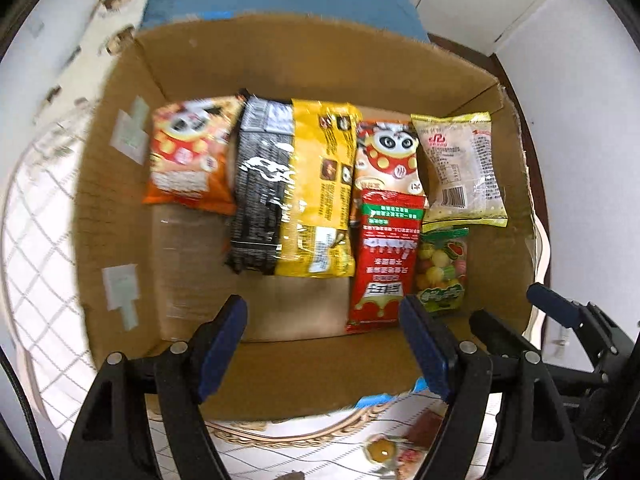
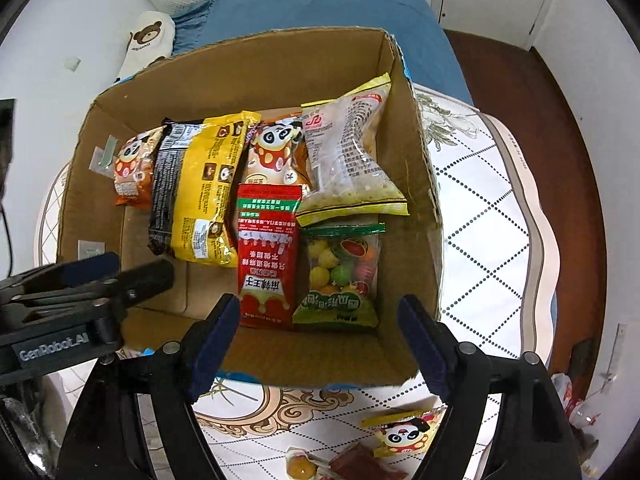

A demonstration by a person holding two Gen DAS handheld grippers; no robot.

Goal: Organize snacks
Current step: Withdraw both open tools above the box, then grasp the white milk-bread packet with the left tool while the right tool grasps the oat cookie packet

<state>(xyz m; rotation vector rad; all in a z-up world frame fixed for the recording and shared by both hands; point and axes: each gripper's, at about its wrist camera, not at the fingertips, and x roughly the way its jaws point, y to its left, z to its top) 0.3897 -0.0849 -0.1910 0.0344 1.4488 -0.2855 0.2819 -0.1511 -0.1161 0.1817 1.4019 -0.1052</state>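
Note:
An open cardboard box (image 1: 320, 56) (image 2: 256, 64) holds several snack packs: an orange panda pack (image 1: 188, 156), a black and yellow pack (image 1: 296, 192) (image 2: 196, 188), a red sachet (image 1: 384, 256) (image 2: 266, 252), a clear pack with yellow edges (image 1: 460, 168) (image 2: 348, 160) and a green candy bag (image 1: 442, 268) (image 2: 340, 272). My left gripper (image 1: 324, 344) is open and empty above the box's near wall. My right gripper (image 2: 320, 340) is open and empty above the near right corner. Each gripper shows in the other's view, the right one (image 1: 560, 320) and the left one (image 2: 100, 280).
The box stands on a table with a white patterned cloth (image 2: 488, 208). On the cloth in front of the box lie a yellow panda pack (image 2: 404, 432), a brown pack (image 2: 360, 464) and a round yellow candy (image 2: 300, 468). A blue blanket (image 2: 320, 8) lies behind.

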